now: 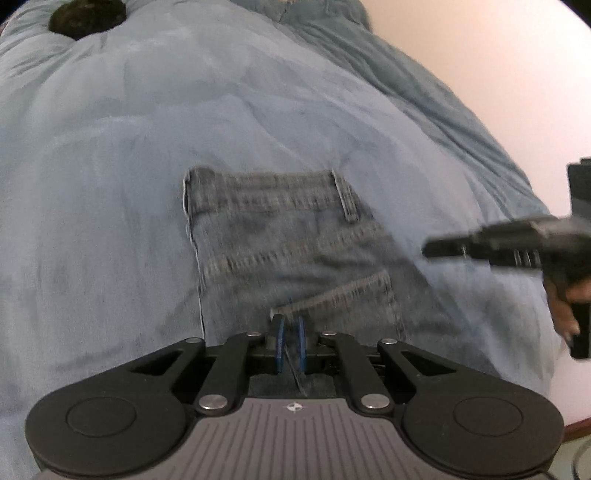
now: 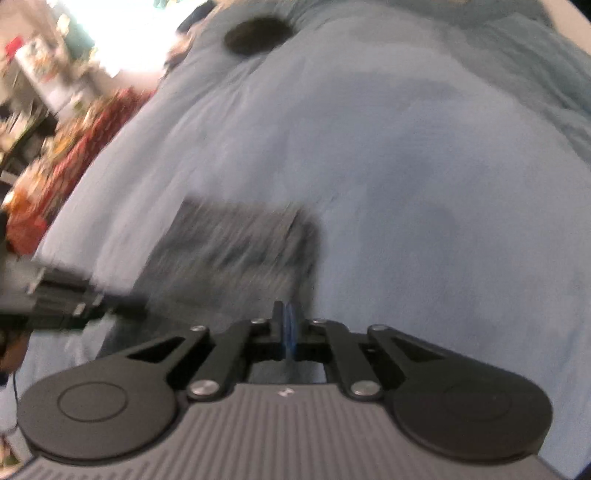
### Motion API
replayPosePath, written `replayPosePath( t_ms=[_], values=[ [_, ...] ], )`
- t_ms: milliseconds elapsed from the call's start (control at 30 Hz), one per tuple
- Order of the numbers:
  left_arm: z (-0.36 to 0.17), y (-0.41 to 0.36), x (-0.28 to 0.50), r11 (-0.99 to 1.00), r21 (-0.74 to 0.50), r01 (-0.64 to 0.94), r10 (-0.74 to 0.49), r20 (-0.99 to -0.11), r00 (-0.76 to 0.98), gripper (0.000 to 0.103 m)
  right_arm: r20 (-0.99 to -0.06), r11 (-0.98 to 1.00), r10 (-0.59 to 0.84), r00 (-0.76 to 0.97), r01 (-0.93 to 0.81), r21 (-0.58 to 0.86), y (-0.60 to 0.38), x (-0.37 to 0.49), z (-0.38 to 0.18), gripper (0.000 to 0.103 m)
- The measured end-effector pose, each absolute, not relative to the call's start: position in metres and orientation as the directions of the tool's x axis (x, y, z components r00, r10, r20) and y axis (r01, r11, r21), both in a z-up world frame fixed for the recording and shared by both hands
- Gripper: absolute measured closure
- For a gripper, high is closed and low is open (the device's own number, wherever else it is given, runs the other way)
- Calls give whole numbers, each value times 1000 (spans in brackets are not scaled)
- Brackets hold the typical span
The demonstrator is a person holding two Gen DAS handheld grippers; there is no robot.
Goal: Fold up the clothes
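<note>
Jeans point(image 1: 291, 251) mid-frame: left gripper point(image 1: 290, 328) pinches their hem, right gripper point(image 2: 288, 325) clenched, seemingly empty; one-sided pulling could skew the fold.

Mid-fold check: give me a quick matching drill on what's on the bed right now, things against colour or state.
Things:
1. jeans
2. bedcover
3. round object at the far end
4. right claw

States:
a. light blue, spread out
b. pads pressed together
c. dark, nearly black
d. folded, faded denim, stitched seams showing

Pairs: 1-d, 2-a, 3-c, 4-b
</note>
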State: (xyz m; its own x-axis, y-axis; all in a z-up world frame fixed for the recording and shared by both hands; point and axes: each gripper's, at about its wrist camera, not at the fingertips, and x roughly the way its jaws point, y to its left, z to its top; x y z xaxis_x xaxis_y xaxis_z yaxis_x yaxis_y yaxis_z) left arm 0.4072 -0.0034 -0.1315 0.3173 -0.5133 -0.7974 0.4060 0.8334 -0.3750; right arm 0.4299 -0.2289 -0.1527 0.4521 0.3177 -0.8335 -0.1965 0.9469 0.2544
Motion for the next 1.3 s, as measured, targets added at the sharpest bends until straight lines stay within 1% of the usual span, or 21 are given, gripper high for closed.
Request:
replayPosePath(
  t_ms=[100, 167, 267, 367, 400, 433, 600, 667, 767, 833, 900, 1000, 1067, 1133, 1233, 1300],
  values=[
    [-147, -4, 400, 850, -362, 383, -485, -821, 300, 97, -863, 948, 313, 397, -187, 258, -212, 406, -171, 101],
    [-160, -3, 399, 860, -365, 357, -472, -836, 281, 97, -879, 957, 280, 386, -188, 222, -209, 393, -183, 103],
    [-157, 5, 398, 862, -391, 322, -481, -833, 275, 97, -887, 961, 262, 381, -188, 203, -214, 381, -193, 103],
    [-139, 15, 388, 863, -384, 329, -482, -822, 303, 97, -898, 972, 220, 382, -167, 167, -217, 375, -182, 102],
    [-133, 20, 383, 864, -379, 331, -479, -821, 311, 97, -896, 973, 217, 388, -158, 168, -219, 370, -177, 97],
    [-128, 25, 377, 866, -379, 327, -478, -819, 318, 97, -894, 974, 215, 394, -148, 169, -221, 365, -173, 93],
    [-115, 43, 338, 842, -445, 305, -527, -800, 288, 97, -879, 967, 255, 403, -127, 223, -233, 328, -152, 93],
    [-121, 40, 323, 844, -437, 311, -517, -817, 255, 97, -880, 963, 269, 391, -127, 237, -231, 317, -152, 93],
    [-138, 40, 306, 859, -420, 293, -487, -847, 213, 97, -896, 968, 247, 370, -129, 213, -226, 305, -161, 93],
    [-149, 44, 296, 873, -396, 284, -457, -867, 197, 97, -900, 973, 229, 370, -122, 197, -227, 299, -167, 97],
    [-159, 48, 287, 886, -372, 275, -428, -886, 181, 98, -904, 976, 217, 369, -108, 191, -231, 294, -171, 98],
    [-150, 66, 279, 892, -399, 213, -439, -877, 195, 97, -904, 978, 208, 372, -99, 184, -231, 288, -167, 97],
    [-144, 76, 274, 904, -376, 202, -415, -887, 205, 97, -910, 982, 188, 371, -103, 161, -228, 284, -158, 94],
    [-141, 85, 267, 919, -343, 196, -381, -901, 208, 97, -908, 981, 186, 376, -113, 155, -222, 282, -148, 79],
    [-144, 100, 256, 935, -309, 174, -340, -920, 195, 97, -895, 976, 209, 393, -148, 162, -209, 278, -132, 76],
    [-144, 111, 250, 926, -354, 131, -374, -907, 195, 97, -878, 960, 269, 396, -188, 209, -193, 277, -121, 76]
  ],
)
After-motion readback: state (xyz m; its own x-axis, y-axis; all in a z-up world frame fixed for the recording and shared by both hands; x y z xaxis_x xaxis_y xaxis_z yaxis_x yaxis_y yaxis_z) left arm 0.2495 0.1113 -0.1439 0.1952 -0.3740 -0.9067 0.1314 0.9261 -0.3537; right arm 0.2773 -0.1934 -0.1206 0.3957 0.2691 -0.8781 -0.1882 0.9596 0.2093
